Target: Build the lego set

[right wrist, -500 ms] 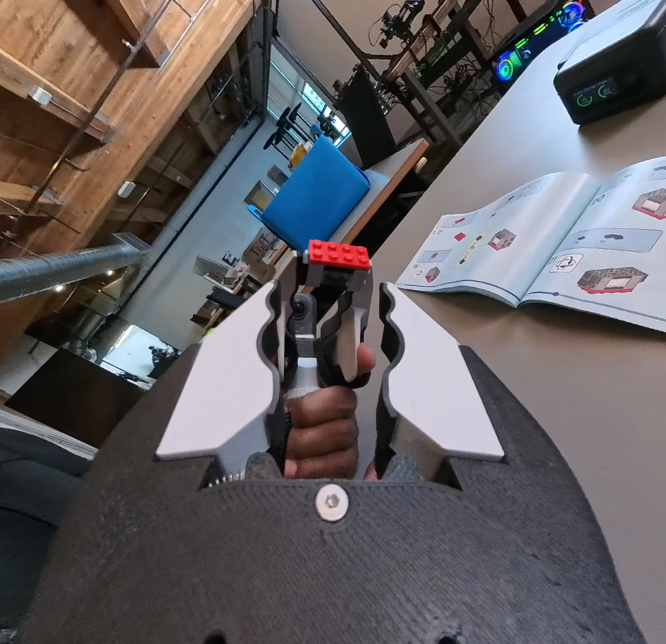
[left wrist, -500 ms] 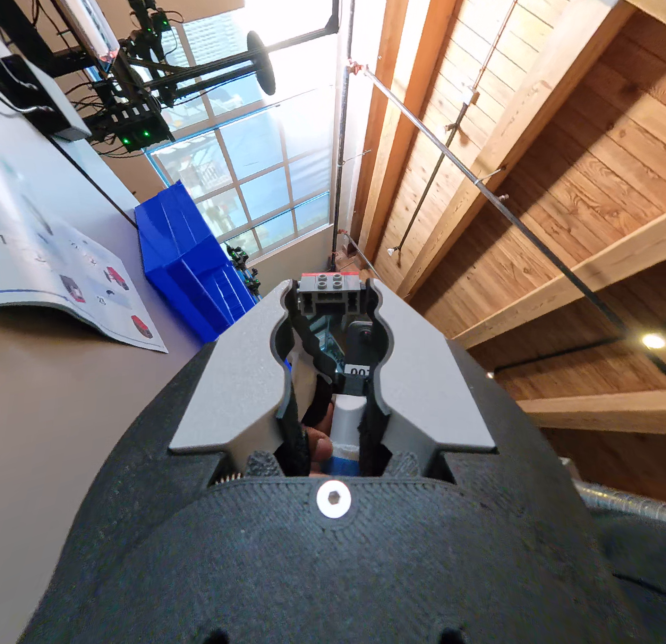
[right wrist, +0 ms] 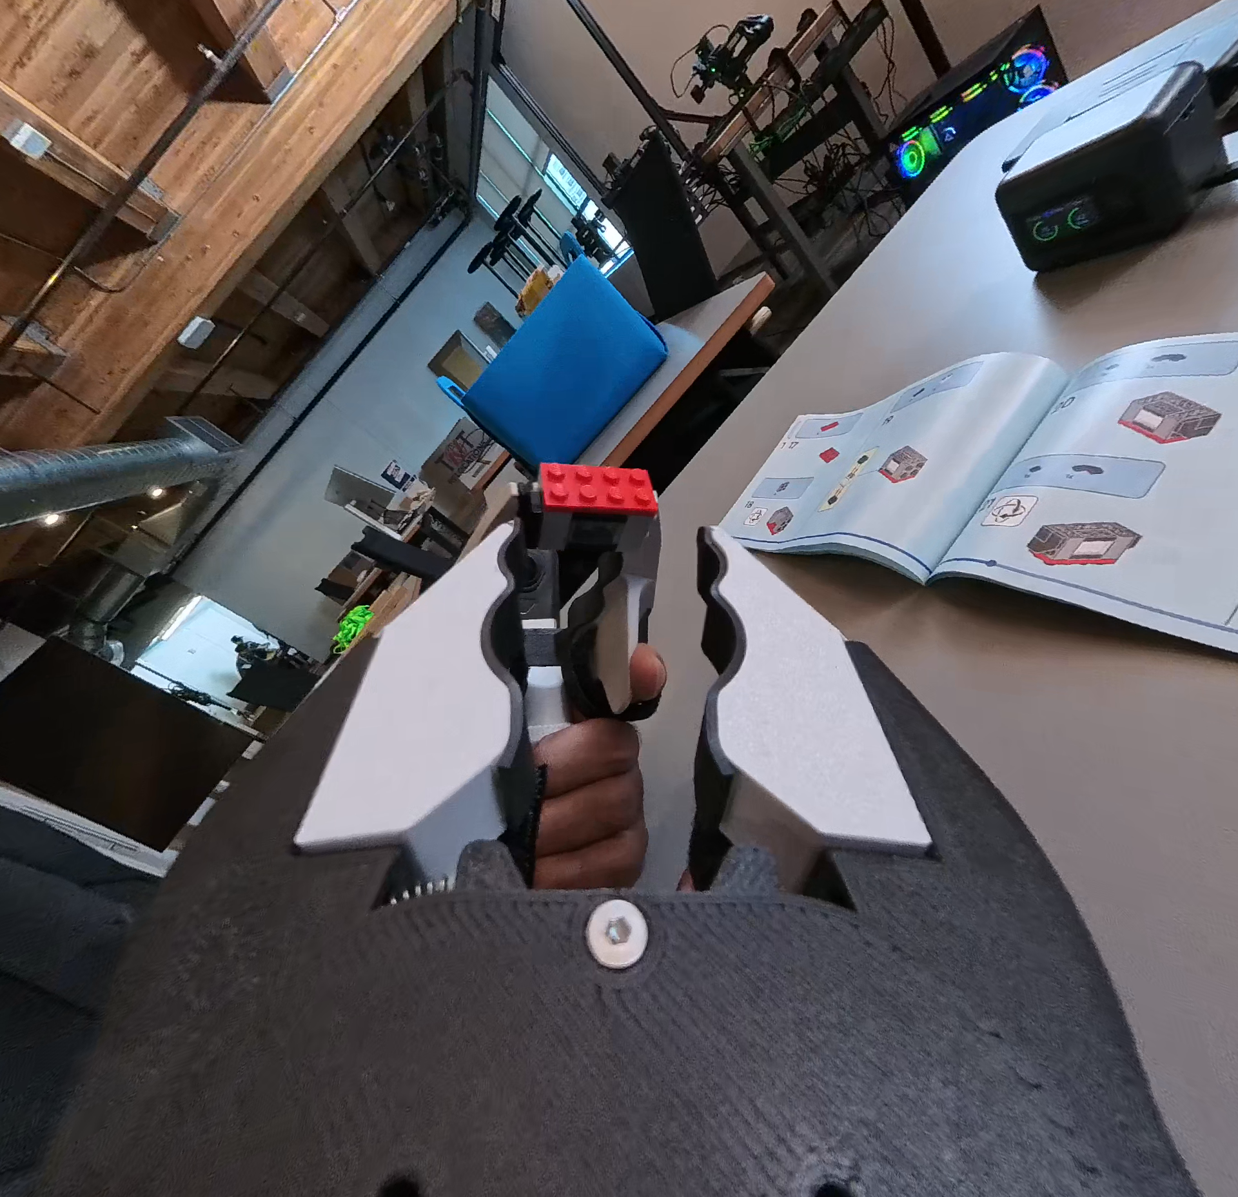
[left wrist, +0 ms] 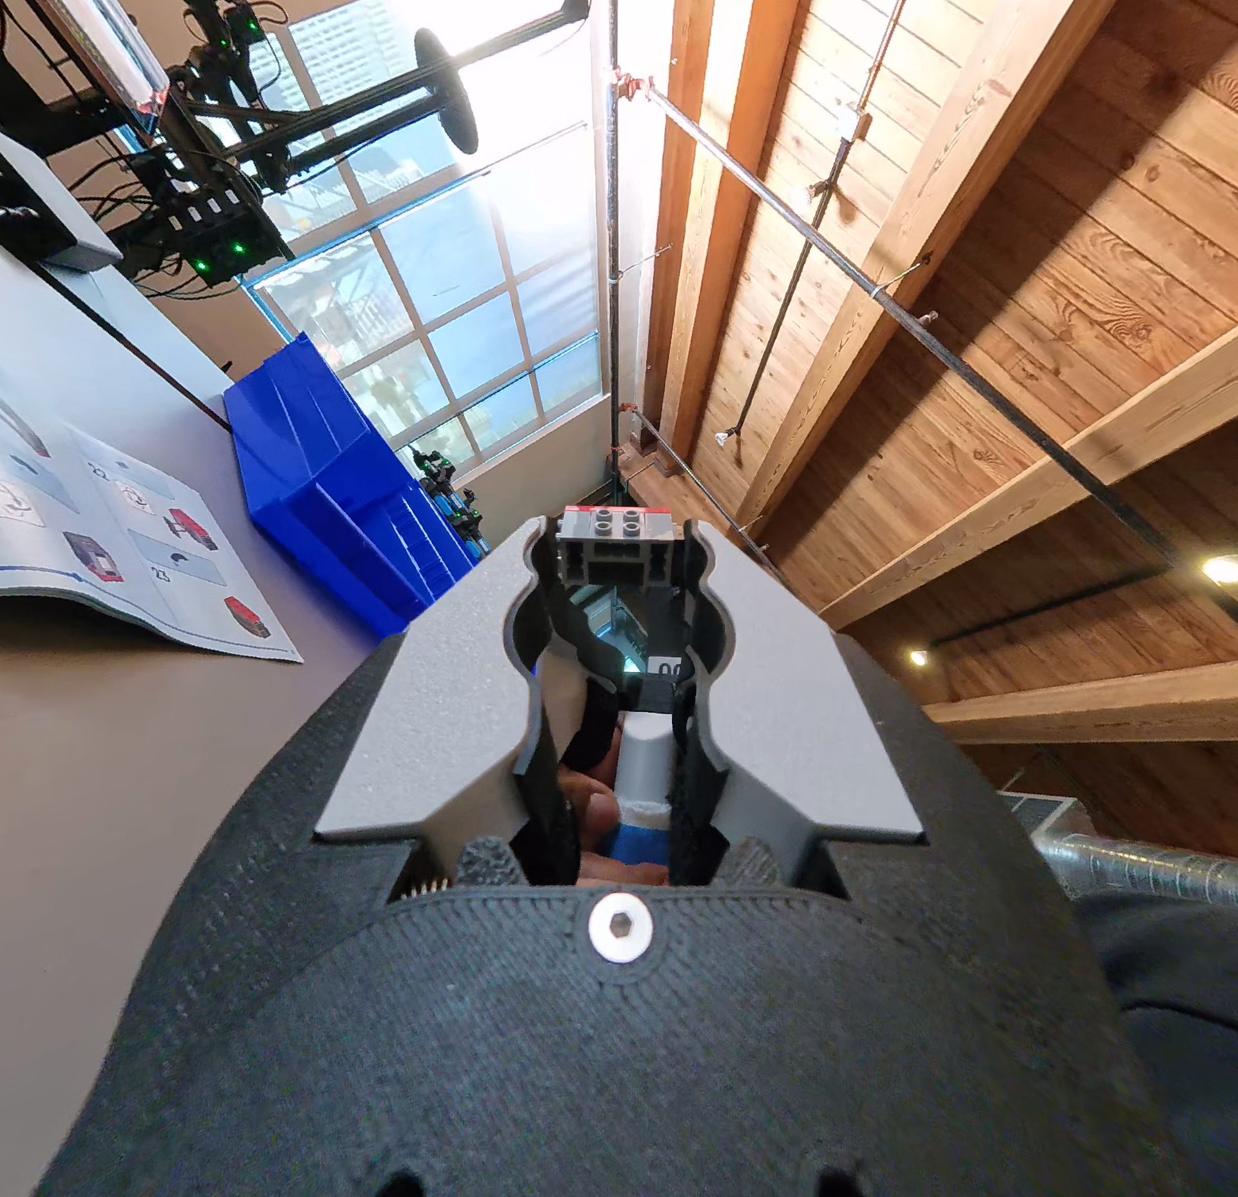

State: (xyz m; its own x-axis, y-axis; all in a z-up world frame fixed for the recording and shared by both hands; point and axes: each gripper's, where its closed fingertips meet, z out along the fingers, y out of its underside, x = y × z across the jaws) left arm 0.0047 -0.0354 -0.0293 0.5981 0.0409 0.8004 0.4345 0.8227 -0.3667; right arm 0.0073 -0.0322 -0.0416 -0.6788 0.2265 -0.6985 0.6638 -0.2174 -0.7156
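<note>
One lego assembly (left wrist: 616, 548), grey with a red plate. Two grippers: left gripper (left wrist: 616, 562), right gripper (right wrist: 606, 548). One open instruction booklet (right wrist: 1005, 488) on the table (right wrist: 1005, 763). One blue bin (left wrist: 321, 468) at the table's far edge. One black box (right wrist: 1112, 180) with a small lit screen.

We clamp our left gripper (left wrist: 620, 548) shut near its fingertips, raised off the table; our right gripper (right wrist: 606, 555) faces it, fingers spread.
</note>
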